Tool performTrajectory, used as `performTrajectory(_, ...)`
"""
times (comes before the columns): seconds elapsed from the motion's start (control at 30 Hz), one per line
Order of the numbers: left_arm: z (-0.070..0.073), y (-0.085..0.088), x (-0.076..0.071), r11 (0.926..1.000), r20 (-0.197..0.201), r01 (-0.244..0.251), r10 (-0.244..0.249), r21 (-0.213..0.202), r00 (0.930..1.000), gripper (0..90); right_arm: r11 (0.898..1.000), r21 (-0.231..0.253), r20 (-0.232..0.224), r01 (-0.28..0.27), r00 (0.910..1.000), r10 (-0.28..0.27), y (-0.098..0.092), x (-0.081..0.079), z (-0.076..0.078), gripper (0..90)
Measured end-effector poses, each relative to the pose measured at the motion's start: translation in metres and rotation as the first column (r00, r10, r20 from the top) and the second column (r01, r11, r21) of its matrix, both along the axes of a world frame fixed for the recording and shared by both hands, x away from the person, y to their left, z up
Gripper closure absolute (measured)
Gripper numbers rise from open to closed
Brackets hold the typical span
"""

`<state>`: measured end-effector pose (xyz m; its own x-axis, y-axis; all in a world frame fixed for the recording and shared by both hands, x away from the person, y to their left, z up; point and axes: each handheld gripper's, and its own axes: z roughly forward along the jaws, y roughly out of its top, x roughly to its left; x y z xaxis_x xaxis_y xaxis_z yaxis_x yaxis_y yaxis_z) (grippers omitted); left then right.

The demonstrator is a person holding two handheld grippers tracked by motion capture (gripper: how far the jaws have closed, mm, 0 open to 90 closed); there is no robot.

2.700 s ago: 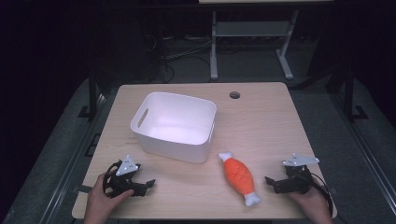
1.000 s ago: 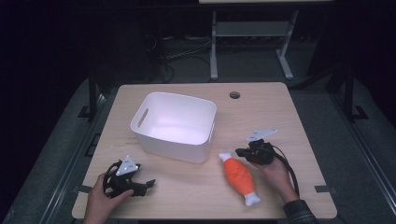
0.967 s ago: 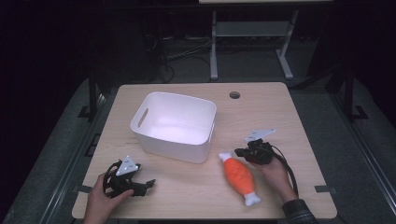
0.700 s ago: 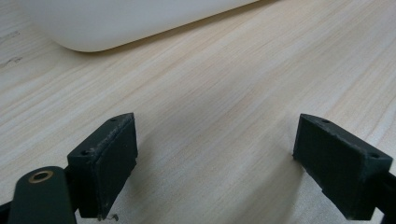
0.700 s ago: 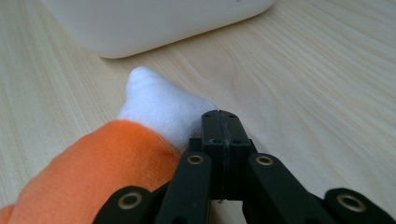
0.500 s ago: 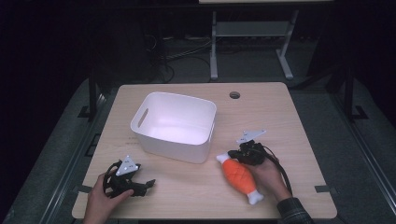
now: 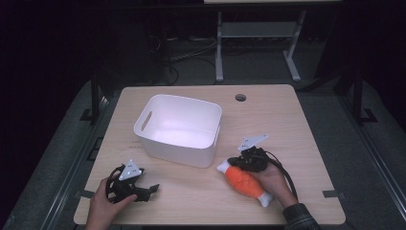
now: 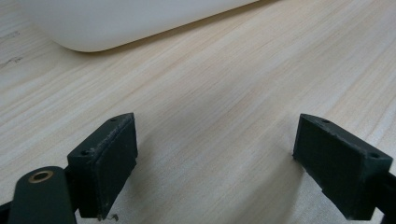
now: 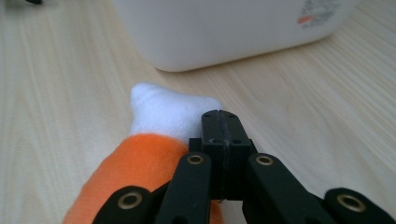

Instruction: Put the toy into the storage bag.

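Observation:
An orange plush fish with white ends lies on the wooden table, in front of the white bin. My right gripper rests at the fish's far end, close to the bin's wall. In the right gripper view the jaws are shut flat on each other with nothing between them, just above and to the right of the fish, whose white tip points at the bin. My left gripper lies near the front left edge, open, over bare wood.
The bin is empty and stands left of the table's middle; its corner shows in the left gripper view. A round cable hole sits near the far edge. A metal stand is on the dark floor behind.
My right gripper has moved from the front right corner leftward and away from the person, ending at the fish's far end. The left gripper has stayed still.

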<state>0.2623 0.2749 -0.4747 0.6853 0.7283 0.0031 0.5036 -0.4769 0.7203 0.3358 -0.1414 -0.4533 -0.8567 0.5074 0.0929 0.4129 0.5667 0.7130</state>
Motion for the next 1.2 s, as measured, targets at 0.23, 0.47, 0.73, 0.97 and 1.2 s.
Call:
performTrajectory(0.23, 0.0, 0.0, 0.0, 1.0, 0.0, 0.0, 0.0, 0.0, 1.0, 12.8, 1.0, -0.011, 0.009, -0.011, 0.9999, 0.011, 0.003, -0.002, 0.001, 86.9)
performTrajectory(0.47, 0.0, 0.0, 0.0, 1.0, 0.0, 0.0, 0.0, 0.0, 1.0, 12.8, 0.999, 0.013, 0.011, 0.033, 0.9994, -0.033, -0.008, 0.0, 0.006, 77.8)
performTrajectory(0.73, 0.0, 0.0, 0.0, 1.0, 0.0, 0.0, 0.0, 0.0, 1.0, 12.8, 0.995, 0.043, -0.011, 0.088, 0.9961, -0.088, -0.03, 0.0, 0.014, 60.0)
performTrajectory(0.97, 0.0, 0.0, 0.0, 1.0, 0.0, 0.0, 0.0, 0.0, 1.0, 12.8, 0.989, 0.065, -0.059, 0.134, 0.9897, -0.131, -0.046, -0.005, 0.02, 41.7)
performTrajectory(1.2, 0.0, 0.0, 0.0, 1.0, -0.001, -0.001, 0.001, -0.001, 1.0, 12.8, 0.983, 0.11, -0.081, 0.145, 0.9873, -0.137, -0.056, -0.015, 0.027, 25.3)
